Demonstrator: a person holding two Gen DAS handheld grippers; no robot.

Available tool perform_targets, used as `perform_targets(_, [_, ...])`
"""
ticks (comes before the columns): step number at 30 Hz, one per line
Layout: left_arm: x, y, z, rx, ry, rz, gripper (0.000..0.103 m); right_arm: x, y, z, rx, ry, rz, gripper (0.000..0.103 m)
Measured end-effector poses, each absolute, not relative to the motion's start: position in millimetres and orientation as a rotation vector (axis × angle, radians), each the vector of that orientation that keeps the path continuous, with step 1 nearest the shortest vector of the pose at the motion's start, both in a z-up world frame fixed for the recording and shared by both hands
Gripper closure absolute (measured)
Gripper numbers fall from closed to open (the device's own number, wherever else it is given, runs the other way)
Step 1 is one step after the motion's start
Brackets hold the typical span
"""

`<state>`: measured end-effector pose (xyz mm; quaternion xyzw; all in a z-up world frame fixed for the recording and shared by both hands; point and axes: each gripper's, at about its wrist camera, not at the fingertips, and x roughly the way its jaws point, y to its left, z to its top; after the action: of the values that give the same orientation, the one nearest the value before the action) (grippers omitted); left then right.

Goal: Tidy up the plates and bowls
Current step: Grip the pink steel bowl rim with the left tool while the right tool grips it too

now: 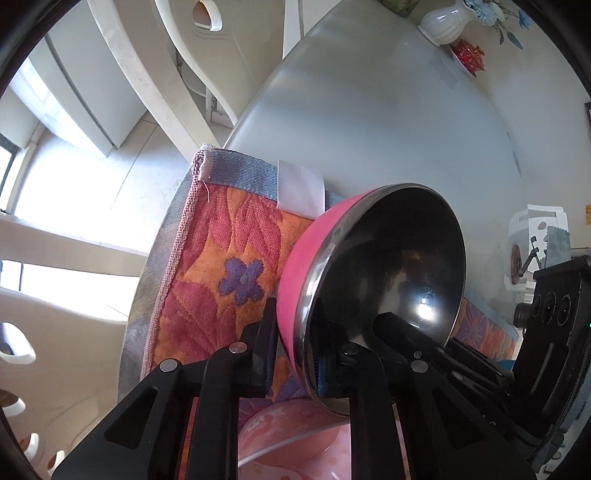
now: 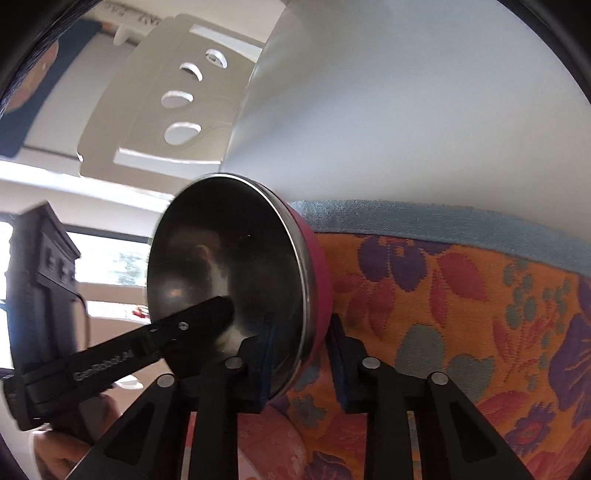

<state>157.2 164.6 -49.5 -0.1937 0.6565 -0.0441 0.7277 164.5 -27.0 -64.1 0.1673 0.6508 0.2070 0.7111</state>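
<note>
A bowl (image 1: 399, 266), pink outside and polished steel inside, is tilted on its side over a floral placemat (image 1: 221, 258). My left gripper (image 1: 299, 354) is shut on its lower rim, one finger on the pink wall and the other inside. In the right wrist view the same bowl (image 2: 229, 258) has my right gripper (image 2: 301, 365) shut on the opposite part of the rim, again one finger inside and one outside. A finger of the left gripper (image 2: 199, 321) reaches into the bowl from the left. A pink patterned plate (image 1: 295, 435) lies just below the bowl.
The placemat (image 2: 461, 295) lies on a grey glass table (image 1: 388, 110). A white vase with blue flowers (image 1: 443, 22) and a small red item (image 1: 469, 53) stand at the far corner. White chairs (image 1: 159, 74) ring the table. A person's hand (image 2: 62, 454) holds the left gripper.
</note>
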Motion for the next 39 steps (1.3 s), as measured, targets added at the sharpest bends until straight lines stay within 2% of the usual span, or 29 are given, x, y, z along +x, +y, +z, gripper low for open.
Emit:
perform_targets(22, [119.1,166.8,21.0,-0.425,1.333,-0.093,0.089,141.4,-40.3,5.8,0.397,1.350,0.493,0.082])
perform_targets(39, [83.1,181.9,54.2,-0.466,1.274,-0.083,0.089,105.5,-24.5,56.2,0.355,1.329,0.524,0.081])
